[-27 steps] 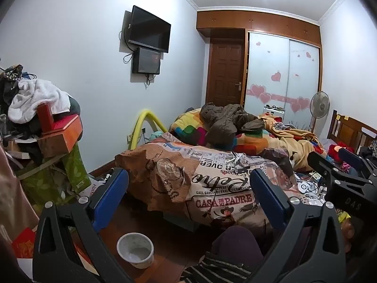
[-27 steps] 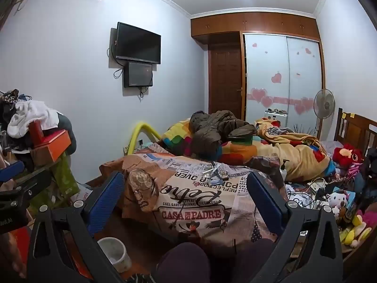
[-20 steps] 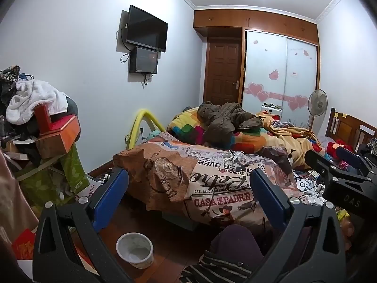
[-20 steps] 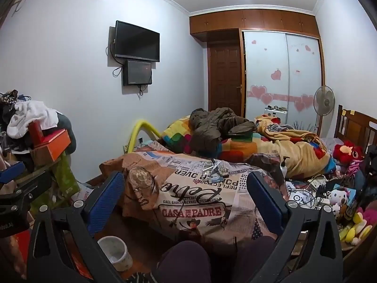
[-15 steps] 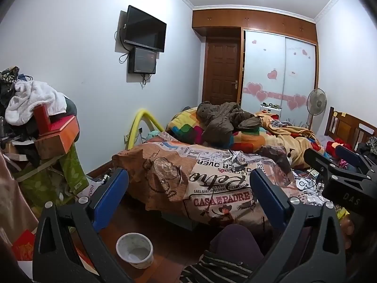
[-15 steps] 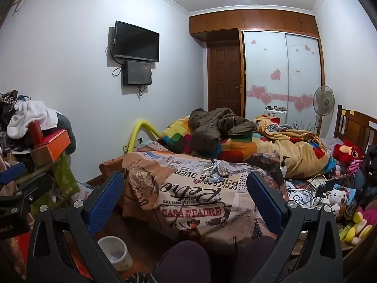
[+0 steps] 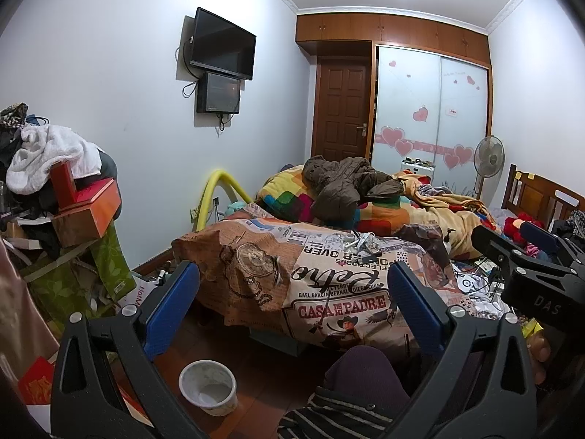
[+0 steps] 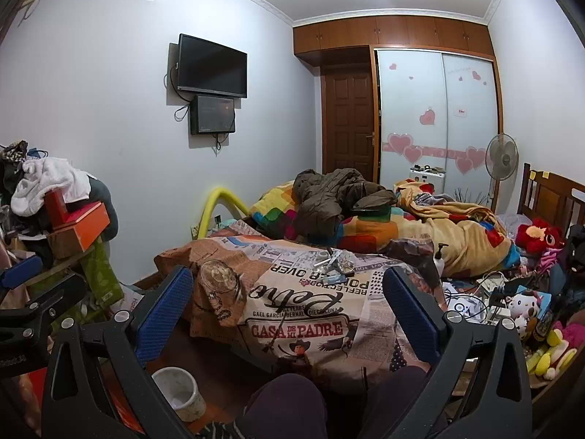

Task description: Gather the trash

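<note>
Left wrist: my left gripper (image 7: 292, 311) and right gripper (image 8: 289, 307) both spread, empty, aimed at far wrapper scraps (image 7: 360, 243) on the bedspread (image 7: 329, 285); white cup (image 7: 207, 382) near left.

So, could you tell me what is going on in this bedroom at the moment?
A seated person holds a left gripper and a right gripper, both with jaws open and empty, aimed at the bed. Small scraps of litter lie on the printed bedspread, untouched. A white tub stands on the floor near the person's knees. Collecting has not begun.
</note>
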